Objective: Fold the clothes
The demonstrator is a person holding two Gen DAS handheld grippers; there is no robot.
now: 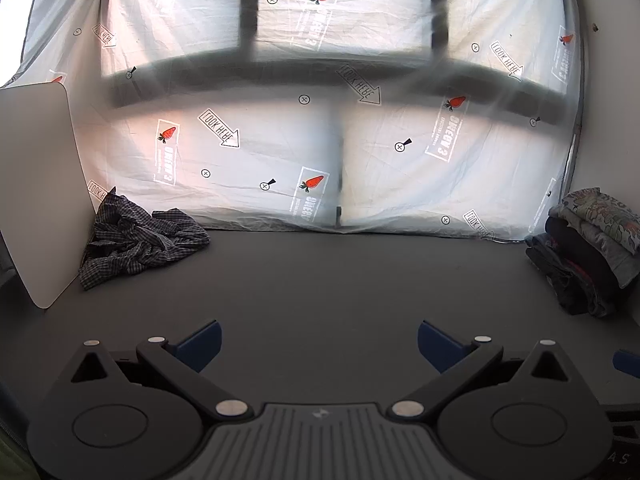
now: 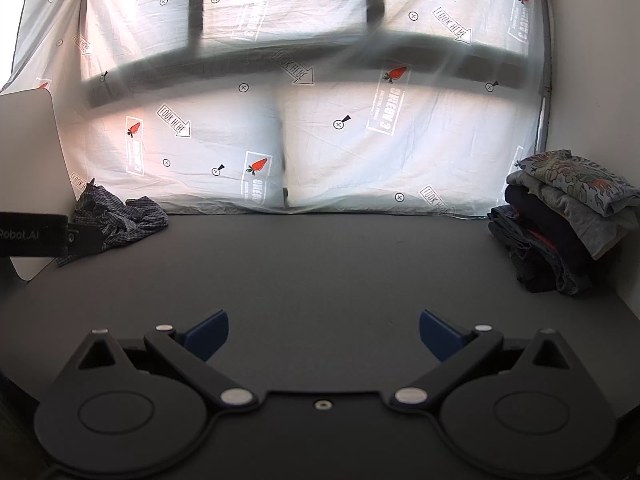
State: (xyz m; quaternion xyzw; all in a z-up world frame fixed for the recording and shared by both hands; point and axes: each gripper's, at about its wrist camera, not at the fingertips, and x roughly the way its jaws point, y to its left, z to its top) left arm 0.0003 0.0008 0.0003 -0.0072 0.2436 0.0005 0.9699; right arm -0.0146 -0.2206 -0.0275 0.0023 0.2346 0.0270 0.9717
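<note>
My left tool (image 1: 318, 344) hangs level and low, its blue fingertips (image 1: 200, 344) spread wide with nothing between them. My right tool (image 2: 324, 334) sits the same way, jaws parted and holding nothing. The left tool's dark body juts in at the right view's left edge.

Dark grey desk (image 1: 320, 280). Printed white sheet (image 1: 280, 152) hung behind it, carrots and "LOOK HERE" arrows. White board (image 1: 36, 184) leaning at left edge.

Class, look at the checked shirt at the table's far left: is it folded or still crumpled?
Crumpled. The checked shirt lies in a bunched, wrinkled heap, unlike the neat stack of folded clothes at far right.
</note>
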